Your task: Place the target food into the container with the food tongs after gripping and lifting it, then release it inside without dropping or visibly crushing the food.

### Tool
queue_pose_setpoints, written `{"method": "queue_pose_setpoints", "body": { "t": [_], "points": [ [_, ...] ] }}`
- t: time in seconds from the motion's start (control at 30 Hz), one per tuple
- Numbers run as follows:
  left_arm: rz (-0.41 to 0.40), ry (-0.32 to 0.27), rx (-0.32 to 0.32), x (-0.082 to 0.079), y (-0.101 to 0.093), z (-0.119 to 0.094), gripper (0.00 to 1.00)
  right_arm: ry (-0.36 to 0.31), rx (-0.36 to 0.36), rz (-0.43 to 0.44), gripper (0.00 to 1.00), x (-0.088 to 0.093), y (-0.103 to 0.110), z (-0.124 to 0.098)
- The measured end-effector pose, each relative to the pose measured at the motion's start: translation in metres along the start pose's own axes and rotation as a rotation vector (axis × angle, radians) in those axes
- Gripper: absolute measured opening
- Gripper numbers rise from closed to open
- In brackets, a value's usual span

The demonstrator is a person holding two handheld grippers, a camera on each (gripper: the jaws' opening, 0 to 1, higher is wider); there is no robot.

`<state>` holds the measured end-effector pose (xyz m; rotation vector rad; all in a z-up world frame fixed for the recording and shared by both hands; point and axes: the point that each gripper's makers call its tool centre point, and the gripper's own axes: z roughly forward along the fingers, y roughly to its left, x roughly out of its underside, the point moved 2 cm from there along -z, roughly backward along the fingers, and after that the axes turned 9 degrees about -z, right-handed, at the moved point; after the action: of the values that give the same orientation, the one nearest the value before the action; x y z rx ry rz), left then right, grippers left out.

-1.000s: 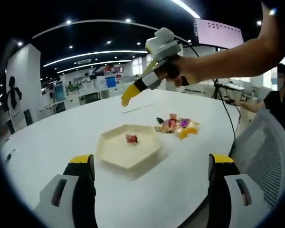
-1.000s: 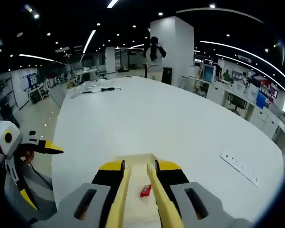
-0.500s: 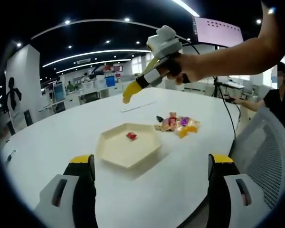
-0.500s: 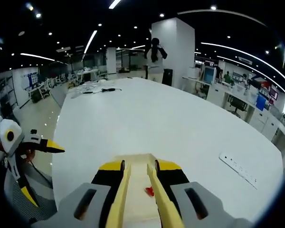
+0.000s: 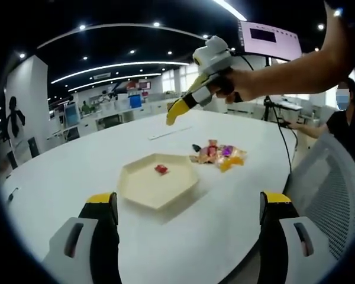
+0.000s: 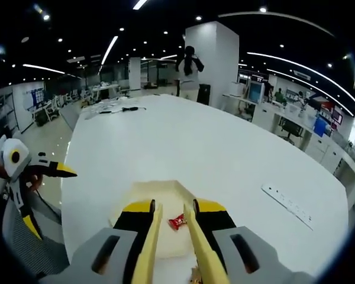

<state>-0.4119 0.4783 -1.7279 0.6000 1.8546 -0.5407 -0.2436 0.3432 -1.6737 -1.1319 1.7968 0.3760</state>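
Tray (image 5: 157, 184), cream-coloured and six-sided, resting on the white surface (image 5: 65, 171), near the middle of the left gripper view. Inside the tray, one small red wrapped candy (image 5: 161, 169), lying alone on the tray floor toward the far side, apart from the rim. Same tray (image 6: 143, 198) and same candy (image 6: 177, 222) seen from above in the right gripper view, candy visible through the narrow gap between the two yellow jaws.

Beside the tray, on the bare surface, a loose pile of wrapped sweets (image 5: 219, 155) in pink, orange and purple, close to the tray edge but outside it.

Left gripper (image 5: 189, 204) low and near the surface edge, jaws spread wide, nothing between them. Right gripper (image 6: 170, 216) raised well above the tray, jaws almost together with a slim slot left between, holding nothing; tongs not distinguishable from the yellow jaws. Right gripper also visible in the left gripper view, held in a hand (image 5: 239, 83) high over the surface, yellow tip angled downward.

White power strip (image 6: 287, 206) lying flat farther along the surface, well apart from the tray. Mesh chair back (image 5: 331, 195) at the surface edge.
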Motion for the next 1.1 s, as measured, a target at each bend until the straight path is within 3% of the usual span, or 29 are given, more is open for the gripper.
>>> {"method": "queue_pose_setpoints", "body": {
  "t": [0.73,1.1],
  "points": [
    [0.015,0.000,-0.014,-0.001,0.005,0.001,0.95,0.005,0.030,0.002,0.26,0.035,-0.015,-0.053],
    [0.010,0.003,-0.016,0.000,0.005,0.001,0.95,0.005,0.015,-0.018,0.26,0.046,-0.012,-0.076]
  ]
}}
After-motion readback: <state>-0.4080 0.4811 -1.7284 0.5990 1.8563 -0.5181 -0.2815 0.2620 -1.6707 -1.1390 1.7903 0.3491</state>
